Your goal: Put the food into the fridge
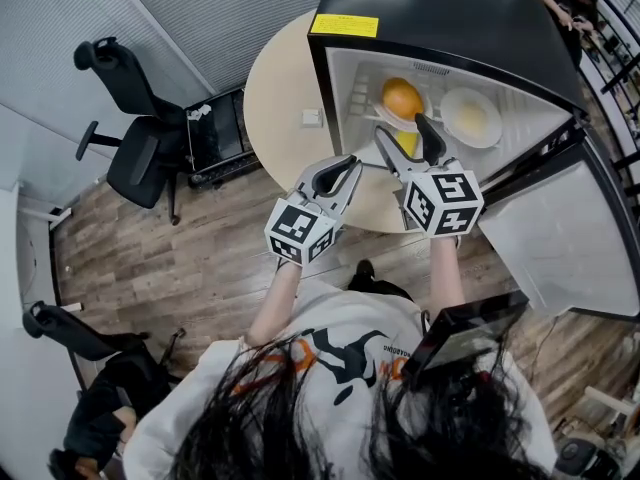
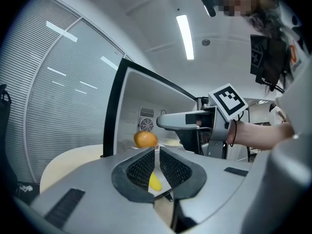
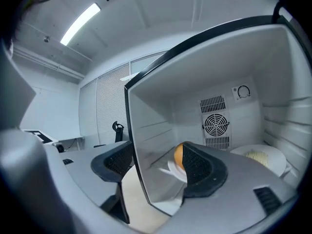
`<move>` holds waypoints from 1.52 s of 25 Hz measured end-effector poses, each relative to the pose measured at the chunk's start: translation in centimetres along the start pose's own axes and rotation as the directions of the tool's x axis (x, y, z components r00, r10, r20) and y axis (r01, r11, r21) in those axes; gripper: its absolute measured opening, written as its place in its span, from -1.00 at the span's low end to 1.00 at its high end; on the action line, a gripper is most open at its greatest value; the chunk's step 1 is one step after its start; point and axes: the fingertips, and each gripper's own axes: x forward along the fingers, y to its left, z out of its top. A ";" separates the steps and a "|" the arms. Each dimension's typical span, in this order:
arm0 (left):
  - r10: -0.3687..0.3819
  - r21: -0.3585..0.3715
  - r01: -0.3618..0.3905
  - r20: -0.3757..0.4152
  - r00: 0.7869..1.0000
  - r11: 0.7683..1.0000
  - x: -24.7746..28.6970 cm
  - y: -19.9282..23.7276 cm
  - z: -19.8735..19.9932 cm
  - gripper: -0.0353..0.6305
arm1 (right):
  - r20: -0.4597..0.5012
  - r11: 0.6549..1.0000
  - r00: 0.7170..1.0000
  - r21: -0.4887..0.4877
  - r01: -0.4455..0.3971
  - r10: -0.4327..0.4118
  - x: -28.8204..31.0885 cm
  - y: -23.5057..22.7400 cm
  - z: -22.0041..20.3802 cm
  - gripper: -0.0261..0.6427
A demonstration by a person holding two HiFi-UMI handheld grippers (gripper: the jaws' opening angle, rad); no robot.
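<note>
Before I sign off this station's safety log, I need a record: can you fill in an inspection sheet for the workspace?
Surface: round table, pale, carrying the black fridge with its door open.
Job's things: orange on a plate and a second plate of pale food, both inside the fridge; yellow food piece low at its front.
Clutter: small white object on the table.
Grippers: left hand-held gripper jaws nearly together, nothing seen gripped; right hand-held gripper jaws wide apart at the fridge mouth, empty.
Cables: nothing seen on the table.
Surroundings: wood floor, office chair, blinds.
</note>
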 end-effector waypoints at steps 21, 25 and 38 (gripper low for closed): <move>-0.023 -0.031 0.024 0.032 0.999 0.999 -12.1 -1.9 -0.8 -0.82 | -0.056 0.998 0.997 0.041 0.055 -0.053 -5.9 11.6 -6.0 -0.52; -0.029 -0.054 0.031 0.027 0.999 0.998 -14.5 -2.6 -2.0 -0.82 | -0.070 0.994 0.995 0.072 0.078 -0.073 -7.7 13.4 -7.7 -0.61; -0.079 -0.089 0.083 0.052 0.996 0.993 -18.2 -6.5 -2.9 -0.82 | -0.151 0.992 0.982 0.035 0.118 -0.112 -12.4 16.6 -10.5 -0.68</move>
